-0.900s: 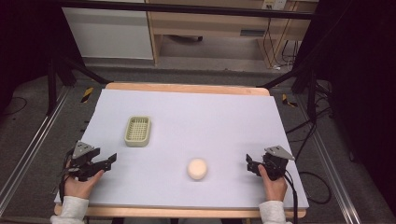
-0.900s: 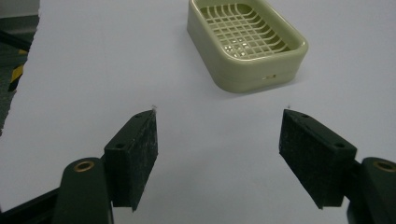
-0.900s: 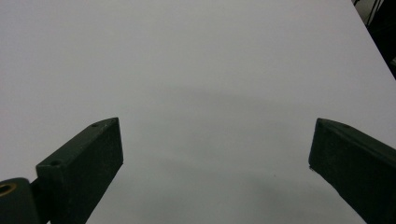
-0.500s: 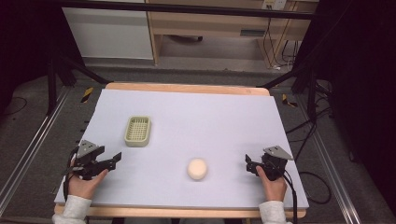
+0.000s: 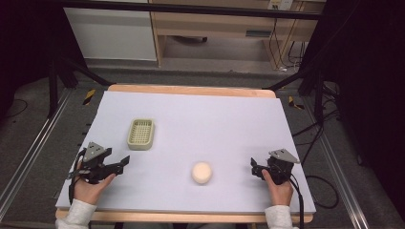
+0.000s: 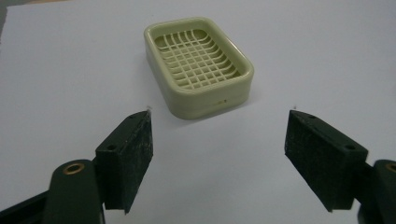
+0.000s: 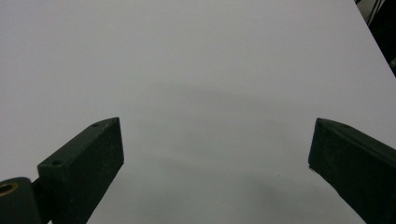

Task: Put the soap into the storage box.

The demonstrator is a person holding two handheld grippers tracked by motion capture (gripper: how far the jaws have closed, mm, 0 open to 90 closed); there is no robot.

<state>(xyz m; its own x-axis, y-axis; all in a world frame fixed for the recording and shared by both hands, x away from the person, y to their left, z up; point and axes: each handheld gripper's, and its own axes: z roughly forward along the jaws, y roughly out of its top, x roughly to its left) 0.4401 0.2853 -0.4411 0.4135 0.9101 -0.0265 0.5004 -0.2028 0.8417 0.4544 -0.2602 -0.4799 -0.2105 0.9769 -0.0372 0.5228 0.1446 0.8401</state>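
left hand-held gripper (image 5: 125, 162) edged forward—soap dish (image 5: 141, 134) near, jaws wide.

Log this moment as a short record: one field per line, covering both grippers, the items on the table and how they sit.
left gripper: open, jaws wide apart, holding nothing, aimed at the soap dish
right gripper: open, holding nothing, bare table sheet ahead of it
soap dish: pale green, grid bottom, empty, upright on the left half of the table
soap: round, cream, lying free near the front middle, apart from the dish
table: covered by a white sheet, wooden edge showing
contact: neither gripper touches either item
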